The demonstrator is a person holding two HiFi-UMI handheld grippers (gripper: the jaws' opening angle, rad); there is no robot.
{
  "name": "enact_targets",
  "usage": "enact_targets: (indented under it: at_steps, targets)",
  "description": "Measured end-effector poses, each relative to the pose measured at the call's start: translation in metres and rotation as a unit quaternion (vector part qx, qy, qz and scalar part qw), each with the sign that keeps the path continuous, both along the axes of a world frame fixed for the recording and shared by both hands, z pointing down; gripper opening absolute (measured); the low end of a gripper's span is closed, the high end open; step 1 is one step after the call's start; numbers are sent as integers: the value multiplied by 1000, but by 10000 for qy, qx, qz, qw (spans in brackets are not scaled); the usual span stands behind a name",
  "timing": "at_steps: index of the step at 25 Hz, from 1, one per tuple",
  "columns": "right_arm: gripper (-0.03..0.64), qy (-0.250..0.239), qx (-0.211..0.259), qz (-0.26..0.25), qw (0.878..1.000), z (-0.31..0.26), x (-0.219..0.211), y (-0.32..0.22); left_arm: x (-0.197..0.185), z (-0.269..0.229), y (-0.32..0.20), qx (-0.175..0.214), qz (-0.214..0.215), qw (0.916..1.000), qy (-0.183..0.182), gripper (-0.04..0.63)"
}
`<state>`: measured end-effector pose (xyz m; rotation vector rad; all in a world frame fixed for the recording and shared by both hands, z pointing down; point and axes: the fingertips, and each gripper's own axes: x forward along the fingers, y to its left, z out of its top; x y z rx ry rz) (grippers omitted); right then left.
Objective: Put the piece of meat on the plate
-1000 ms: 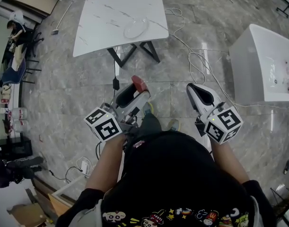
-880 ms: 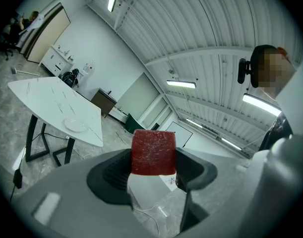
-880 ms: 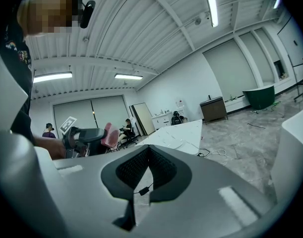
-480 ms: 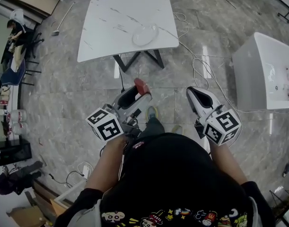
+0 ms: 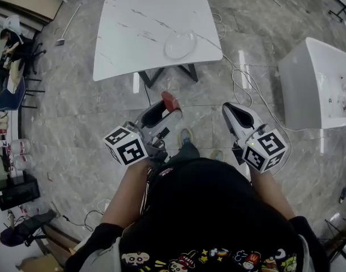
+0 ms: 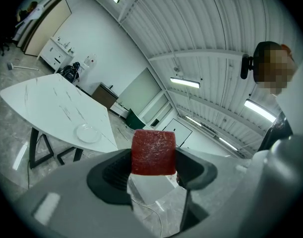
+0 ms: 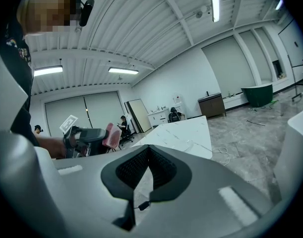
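The piece of meat [image 6: 152,151] is kept pinched between the jaws of the left gripper [image 5: 166,106]. The plate [image 5: 180,44] on the table [image 5: 133,27] has been brought slightly nearer but is still well apart, so the carry is judged unfinished. The right gripper [image 5: 239,113] is pressed together, empty.

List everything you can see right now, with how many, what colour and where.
Table: one, white marble, ahead across the floor.
Plate: one, pale, on the table near its front edge.
Meat: one piece, red, between the left gripper's jaws.
Counter: one, white, off to the right.
Cables: several, white, on the floor between table and counter.
Left gripper: one, grey, jaws shut on the meat.
Right gripper: one, white, jaws shut, holding nothing.
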<state>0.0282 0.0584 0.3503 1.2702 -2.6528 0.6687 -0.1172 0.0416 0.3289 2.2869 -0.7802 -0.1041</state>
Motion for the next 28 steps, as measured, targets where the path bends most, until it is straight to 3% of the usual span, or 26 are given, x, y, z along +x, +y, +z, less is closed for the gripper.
enact_targets:
  at_steps: [19, 23, 28]
  targets:
    - [23, 154, -266, 442, 9986, 16, -54, -57, -60, 25, -66, -314, 339, 9989, 46, 387]
    - [23, 176, -325, 484, 9981, 30, -55, -81, -61, 42, -93, -387, 362, 9986, -3, 387]
    - [23, 195, -390, 546, 9976, 22, -58, -72, -61, 36, -86, -449, 453, 9980, 1, 385]
